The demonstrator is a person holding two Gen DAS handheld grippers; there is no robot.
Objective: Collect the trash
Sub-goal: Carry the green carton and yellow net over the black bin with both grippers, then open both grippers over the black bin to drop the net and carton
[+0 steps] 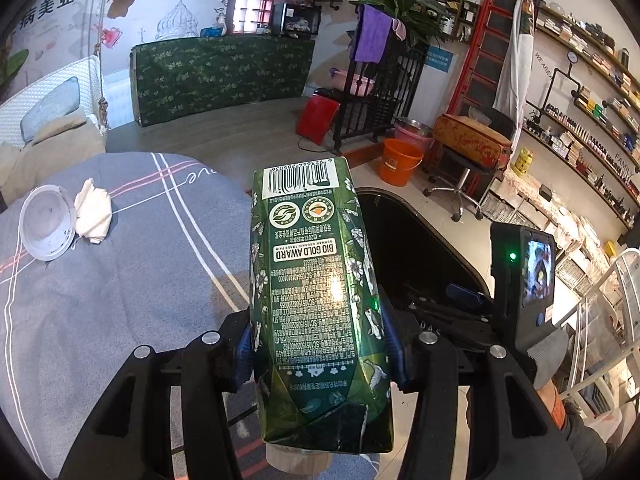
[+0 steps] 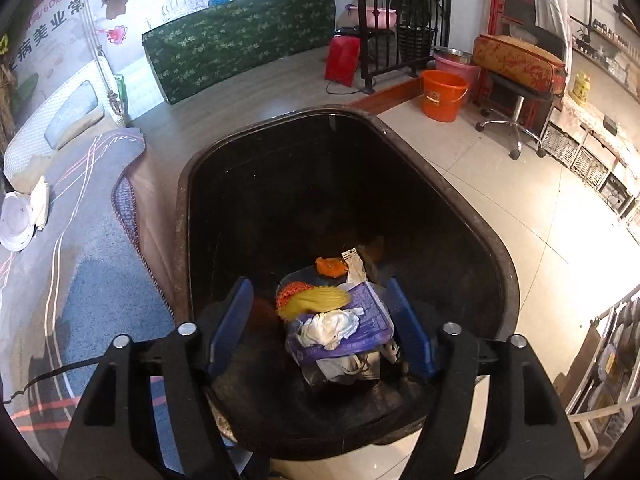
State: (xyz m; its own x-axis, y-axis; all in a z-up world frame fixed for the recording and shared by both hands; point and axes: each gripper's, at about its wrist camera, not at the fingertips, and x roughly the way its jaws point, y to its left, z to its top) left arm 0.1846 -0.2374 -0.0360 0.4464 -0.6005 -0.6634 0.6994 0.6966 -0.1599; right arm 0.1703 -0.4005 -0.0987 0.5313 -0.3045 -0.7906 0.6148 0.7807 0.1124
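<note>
Trash run, mid-drop
L claw [image 1: 320, 344] grips green carton [image 1: 316, 280]; R claw [image 2: 320, 332] wide, empty, over black bin [image 2: 496, 248] w/ rubbish [image 2: 336, 320].

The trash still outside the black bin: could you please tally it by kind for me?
Green carton, clamped in the left gripper: 1
White round lid on the grey cloth: 1
Crumpled white tissue beside that lid: 1
Total: 3
</note>
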